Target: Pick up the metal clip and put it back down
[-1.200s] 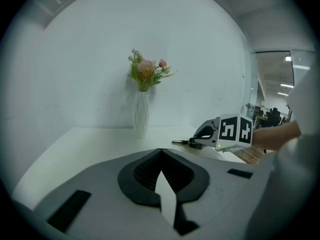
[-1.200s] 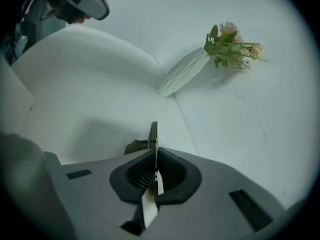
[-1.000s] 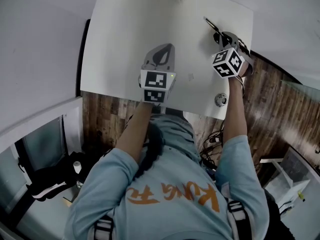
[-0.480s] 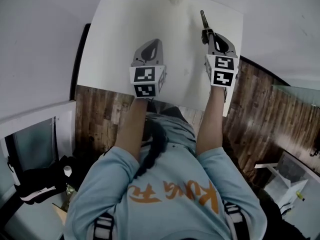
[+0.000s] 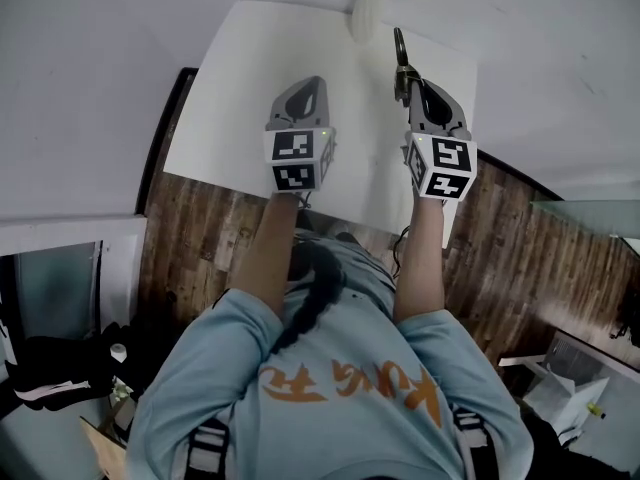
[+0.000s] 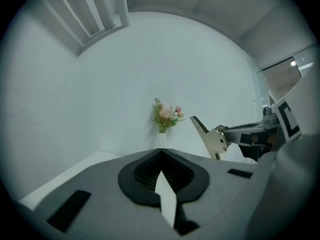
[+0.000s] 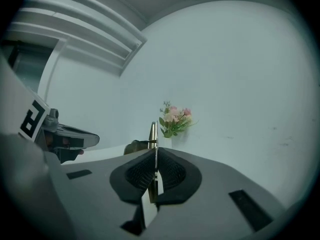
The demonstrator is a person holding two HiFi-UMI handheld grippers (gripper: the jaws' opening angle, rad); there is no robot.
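Note:
My right gripper (image 5: pixel 406 78) is shut on the metal clip (image 5: pixel 400 50), a slim shiny clip that sticks out past the fingertips toward the vase. In the right gripper view the clip (image 7: pixel 153 134) stands edge-on, pinched between the ribbed pads of the right gripper (image 7: pixel 154 159). From the left gripper view the clip (image 6: pixel 212 139) appears side-on, held above the white table (image 5: pixel 235 88). My left gripper (image 5: pixel 312 86) hovers over the table's middle, to the left of the right one. The left gripper (image 6: pixel 161 156) is shut with nothing in it.
A white vase with pink flowers (image 5: pixel 368 8) stands at the table's far edge, just left of the clip's tip. It also appears ahead as the vase (image 6: pixel 163 128) and the vase (image 7: pixel 172 120). White walls border the table; wooden floor (image 5: pixel 200 238) lies below its near edge.
My right gripper has swung left with the clip and now points straight at the vase instead of up-left. Both grippers sit nearer the table's far edge.

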